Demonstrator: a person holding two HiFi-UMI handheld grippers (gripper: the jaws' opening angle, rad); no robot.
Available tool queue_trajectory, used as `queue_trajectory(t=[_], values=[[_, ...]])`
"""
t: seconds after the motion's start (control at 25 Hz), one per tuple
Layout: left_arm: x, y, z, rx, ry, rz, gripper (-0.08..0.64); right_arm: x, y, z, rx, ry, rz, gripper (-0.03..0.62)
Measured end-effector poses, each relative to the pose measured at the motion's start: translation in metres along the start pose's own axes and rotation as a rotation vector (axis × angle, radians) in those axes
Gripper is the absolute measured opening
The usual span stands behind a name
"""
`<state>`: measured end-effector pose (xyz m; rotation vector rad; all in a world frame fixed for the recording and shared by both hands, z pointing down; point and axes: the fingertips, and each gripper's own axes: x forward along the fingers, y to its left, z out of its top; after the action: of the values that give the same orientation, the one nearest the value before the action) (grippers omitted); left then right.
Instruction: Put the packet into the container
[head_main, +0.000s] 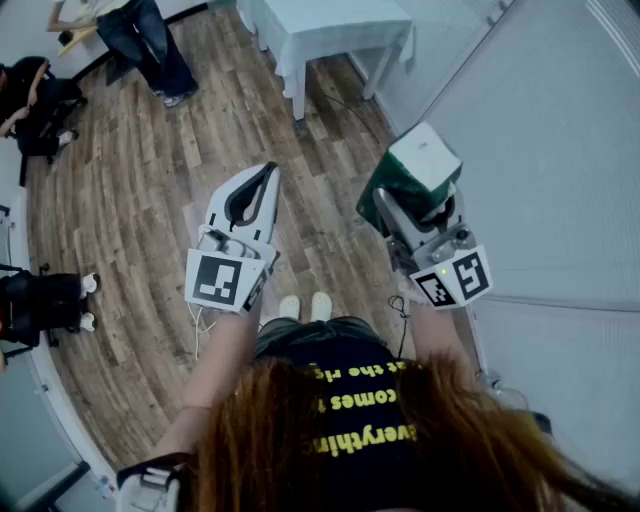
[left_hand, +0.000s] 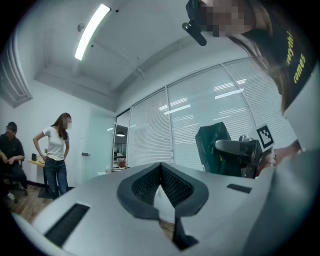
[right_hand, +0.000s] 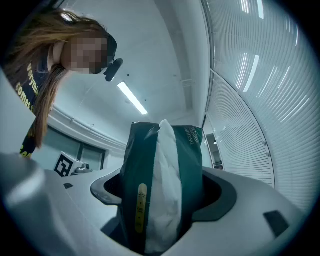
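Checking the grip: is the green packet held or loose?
Held. The packet stands between the jaws of the right hand-held gripper, with both pads pressing its sides.

The packet (right_hand: 162, 180) is dark green, with a crinkled white band down its middle and a small yellow strip. The left gripper (head_main: 268, 172) and right gripper (head_main: 415, 205) are pale grey with black linings, and each carries black-and-white square markers. The floor (head_main: 150, 180) shows brown wood-grain planks.
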<state>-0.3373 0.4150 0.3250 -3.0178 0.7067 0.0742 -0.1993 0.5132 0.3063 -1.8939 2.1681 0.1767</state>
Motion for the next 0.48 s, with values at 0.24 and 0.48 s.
queue_trajectory(t=[0.24,0.48], values=[[0.0036,-0.0052,0.0048,-0.007,-0.005,-0.008,0.002,-0.0021,0.0013,0.0059,-0.019,-0.007,0.006,0.379],[0.0014,-0.0055,0.0068,-0.002,-0.026,-0.007,0.002,-0.0011,0.0032,0.0105,-0.026,-0.026,0.007,0.379]])
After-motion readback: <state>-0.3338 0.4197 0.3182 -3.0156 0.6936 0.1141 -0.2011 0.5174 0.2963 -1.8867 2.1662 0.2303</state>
